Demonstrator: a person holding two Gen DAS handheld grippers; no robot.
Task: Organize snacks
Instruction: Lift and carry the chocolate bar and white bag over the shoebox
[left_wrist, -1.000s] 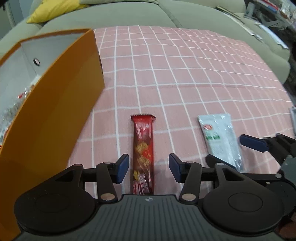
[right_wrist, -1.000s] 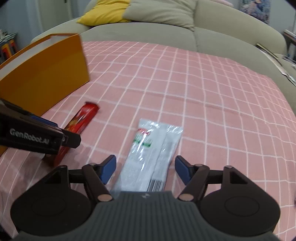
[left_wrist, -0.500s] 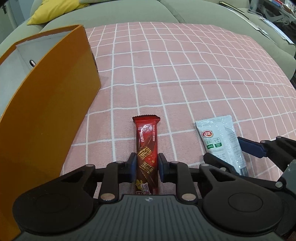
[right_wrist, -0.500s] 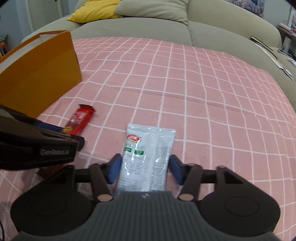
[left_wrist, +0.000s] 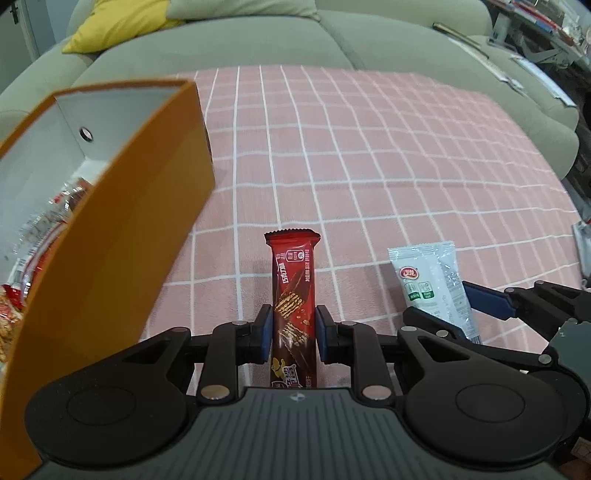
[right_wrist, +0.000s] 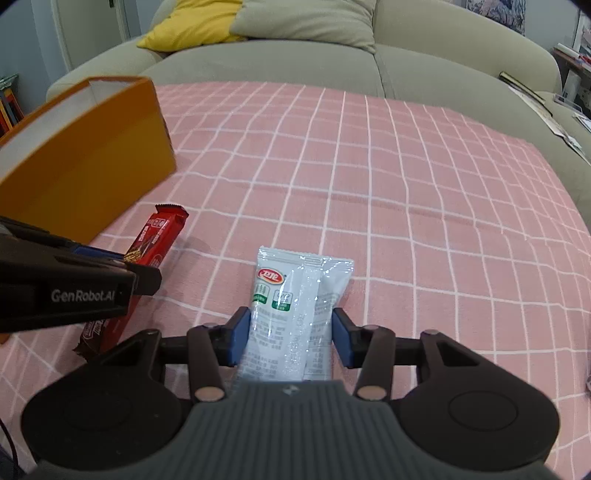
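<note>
My left gripper (left_wrist: 293, 334) is shut on a red chocolate wafer bar (left_wrist: 293, 291) and holds it lifted above the pink checked cloth. The bar also shows in the right wrist view (right_wrist: 153, 243), with the left gripper (right_wrist: 127, 271) around it. My right gripper (right_wrist: 291, 338) is shut on a pale white-green snack packet (right_wrist: 295, 295), lifted off the cloth; the packet also shows in the left wrist view (left_wrist: 434, 286). An orange box (left_wrist: 110, 236) with a white inside stands at the left and holds several wrapped snacks (left_wrist: 33, 236). It also shows in the right wrist view (right_wrist: 85, 162).
The pink checked cloth (right_wrist: 406, 206) covers the surface ahead. A grey-green sofa (right_wrist: 295, 55) with a yellow cushion (right_wrist: 192, 22) lies behind it. Papers and clutter (left_wrist: 535, 44) sit at the far right.
Both grippers closed from open onto their snacks, the left on the red bar, the right on the white packet. Both have since risen with them off the cloth.
</note>
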